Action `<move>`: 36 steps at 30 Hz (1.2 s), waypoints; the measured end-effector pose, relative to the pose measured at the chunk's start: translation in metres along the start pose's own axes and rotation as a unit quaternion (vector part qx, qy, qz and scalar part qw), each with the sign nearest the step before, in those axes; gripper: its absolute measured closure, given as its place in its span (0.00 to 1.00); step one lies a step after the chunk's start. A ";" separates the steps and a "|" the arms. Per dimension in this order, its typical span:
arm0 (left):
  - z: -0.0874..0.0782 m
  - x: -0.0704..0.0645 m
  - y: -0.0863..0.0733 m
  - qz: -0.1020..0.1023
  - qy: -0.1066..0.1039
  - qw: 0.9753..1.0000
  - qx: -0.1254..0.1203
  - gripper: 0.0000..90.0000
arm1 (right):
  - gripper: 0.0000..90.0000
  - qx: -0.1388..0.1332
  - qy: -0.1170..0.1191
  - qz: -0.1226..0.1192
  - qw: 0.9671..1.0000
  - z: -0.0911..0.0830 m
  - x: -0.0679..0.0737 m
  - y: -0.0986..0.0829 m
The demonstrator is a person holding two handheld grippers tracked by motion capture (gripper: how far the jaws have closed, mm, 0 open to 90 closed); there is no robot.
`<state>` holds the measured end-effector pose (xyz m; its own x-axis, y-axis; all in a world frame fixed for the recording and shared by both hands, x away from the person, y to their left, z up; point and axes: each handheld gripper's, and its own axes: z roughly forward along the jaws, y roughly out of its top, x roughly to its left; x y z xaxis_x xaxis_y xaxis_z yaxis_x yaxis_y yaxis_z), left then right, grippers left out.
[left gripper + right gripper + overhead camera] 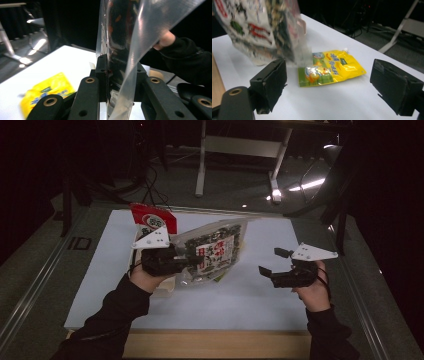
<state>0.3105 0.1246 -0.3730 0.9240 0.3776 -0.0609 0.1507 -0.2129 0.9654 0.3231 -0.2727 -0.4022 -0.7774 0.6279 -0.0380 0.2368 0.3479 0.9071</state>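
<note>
Fingers of the left gripper (187, 261) clench the seaweed bag (216, 249) near the table's left edge; right gripper (270, 262) gapes, so better support the free end

Glossy clear plastic bag (215, 251); matt white table sheet (260, 295)

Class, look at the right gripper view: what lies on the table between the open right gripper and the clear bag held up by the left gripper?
A yellow pouch lies flat on the white table, beyond the right gripper and partly under the lifted bag.
</note>
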 end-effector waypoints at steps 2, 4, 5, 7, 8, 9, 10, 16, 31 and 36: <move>-0.011 0.005 -0.001 -0.002 0.012 1.000 -0.001 0.84 | 0.15 -0.002 0.005 0.002 1.000 0.002 0.002 -0.002; -0.015 0.006 -0.001 -0.002 0.019 1.000 0.000 0.84 | 0.15 -0.002 0.007 0.001 1.000 0.003 0.003 -0.004; -0.019 0.007 -0.002 -0.001 0.025 1.000 -0.001 0.84 | 0.15 -0.004 0.005 0.000 1.000 0.004 0.004 -0.005; -0.027 0.010 -0.003 -0.003 0.033 0.999 -0.001 0.84 | 0.15 -0.004 0.010 0.002 1.000 0.005 0.005 -0.007; -0.031 0.011 -0.004 -0.003 0.038 0.999 0.000 0.84 | 0.15 -0.004 0.009 0.001 1.000 0.005 0.006 -0.008; -0.035 0.013 -0.005 -0.003 0.041 0.999 0.003 0.84 | 0.15 -0.006 0.010 0.002 1.000 0.005 0.006 -0.009; -0.039 0.014 -0.006 -0.004 0.048 0.999 0.002 0.84 | 0.15 -0.007 0.013 0.003 1.000 0.005 0.007 -0.010; -0.065 0.024 -0.013 -0.011 0.081 0.997 0.004 0.84 | 0.15 -0.016 0.015 0.004 1.000 0.004 0.008 -0.015; -0.104 0.047 -0.042 -0.034 0.136 0.990 0.022 0.84 | 0.15 -0.008 0.033 -0.001 0.999 0.008 0.010 -0.020; -0.108 0.053 -0.052 -0.042 0.149 0.987 0.030 0.84 | 0.15 -0.012 0.033 0.004 0.999 0.008 0.009 -0.020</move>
<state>0.3138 0.2533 -0.3994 0.7640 0.6429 -0.0539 0.2515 -0.2198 0.9426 0.3163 -0.2684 -0.4242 -0.8119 0.5837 -0.0037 0.2296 0.3253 0.9173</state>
